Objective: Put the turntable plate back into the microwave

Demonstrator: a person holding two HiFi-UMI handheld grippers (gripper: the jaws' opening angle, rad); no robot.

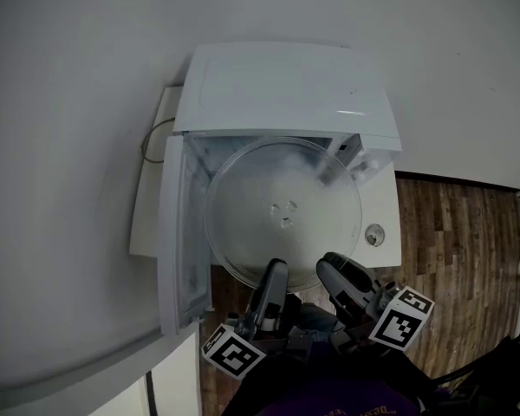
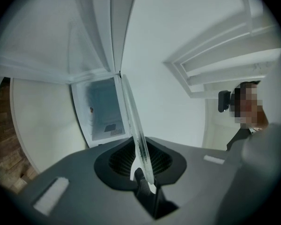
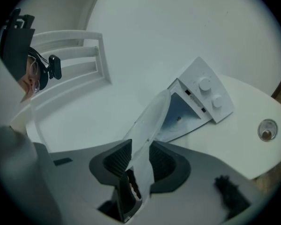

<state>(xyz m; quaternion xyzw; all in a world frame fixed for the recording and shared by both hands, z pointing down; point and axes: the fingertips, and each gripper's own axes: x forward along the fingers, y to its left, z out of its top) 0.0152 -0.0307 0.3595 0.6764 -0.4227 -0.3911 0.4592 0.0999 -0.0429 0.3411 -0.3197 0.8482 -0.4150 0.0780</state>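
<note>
The round clear glass turntable plate [image 1: 284, 211] hangs nearly level at the mouth of the white microwave [image 1: 286, 85], its far part under the oven's top. The microwave door [image 1: 175, 232] is swung open to the left. My left gripper [image 1: 273, 271] is shut on the plate's near rim, and the plate [image 2: 133, 125] shows edge-on between its pads. My right gripper [image 1: 334, 267] is shut on the near rim a little to the right, where the plate [image 3: 150, 121] runs from between its pads toward the control panel [image 3: 206, 95].
The microwave stands on a white table [image 1: 388, 199] against a white wall. A small round silver fitting [image 1: 374, 234] lies in the table to the right of the plate. Wooden floor [image 1: 459, 258] lies to the right. A thin cable [image 1: 152, 137] loops behind the door.
</note>
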